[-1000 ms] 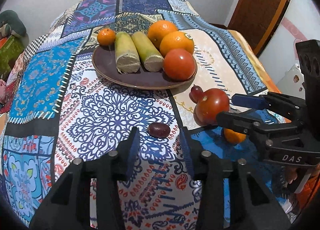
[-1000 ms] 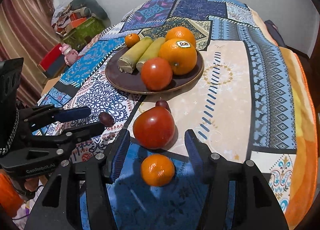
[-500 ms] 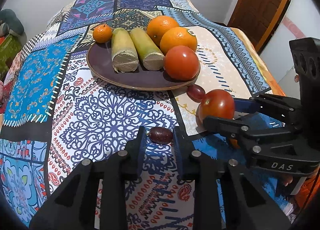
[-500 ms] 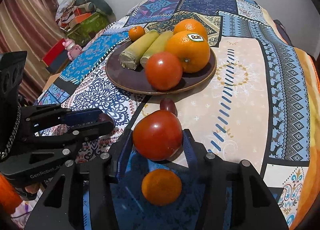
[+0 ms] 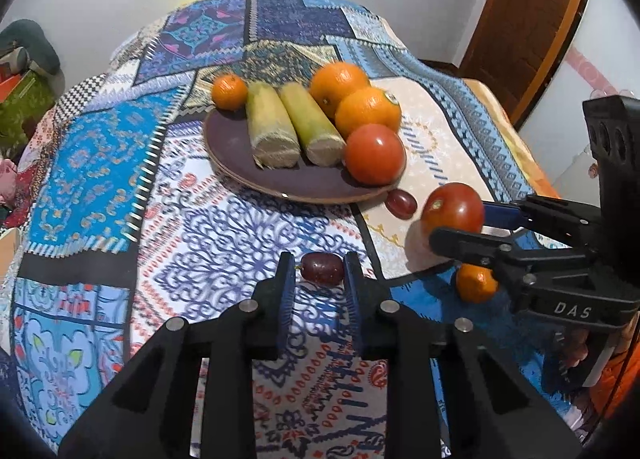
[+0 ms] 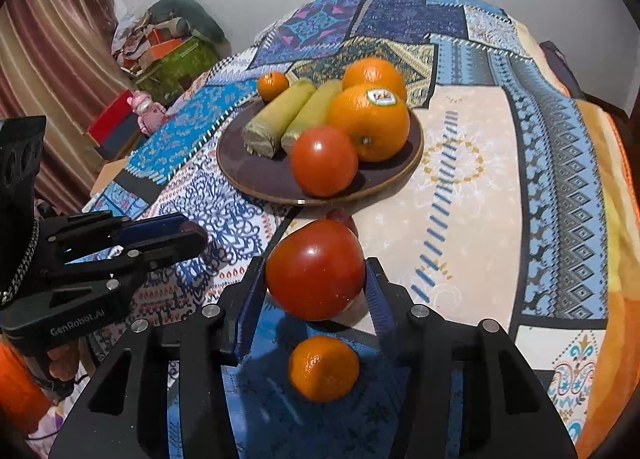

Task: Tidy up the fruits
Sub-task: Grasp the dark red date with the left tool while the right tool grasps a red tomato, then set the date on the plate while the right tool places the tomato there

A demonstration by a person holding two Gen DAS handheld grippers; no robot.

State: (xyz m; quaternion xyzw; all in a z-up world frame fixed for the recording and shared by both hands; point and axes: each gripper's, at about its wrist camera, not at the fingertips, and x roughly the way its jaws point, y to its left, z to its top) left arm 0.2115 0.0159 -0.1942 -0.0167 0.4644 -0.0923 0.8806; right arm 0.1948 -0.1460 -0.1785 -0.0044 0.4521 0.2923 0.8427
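My left gripper is shut on a small dark red grape low over the patterned cloth, with both pads against it. My right gripper is shut on a big red tomato, held slightly above the cloth with its shadow underneath. A small mandarin lies on the cloth just below that tomato. A second grape rests beside the rim of the brown plate. The plate holds two oranges, a tomato, a small mandarin and two green stalk pieces.
The patchwork cloth covers the whole table and drops off at the right edge. A wooden door stands behind on the right. Boxes, a pink toy and a curtain sit beyond the table's left side.
The left jaws have narrowed onto the grape and the right jaws onto the tomato. The tomato now sits a little higher off the cloth, away from the mandarin under it.
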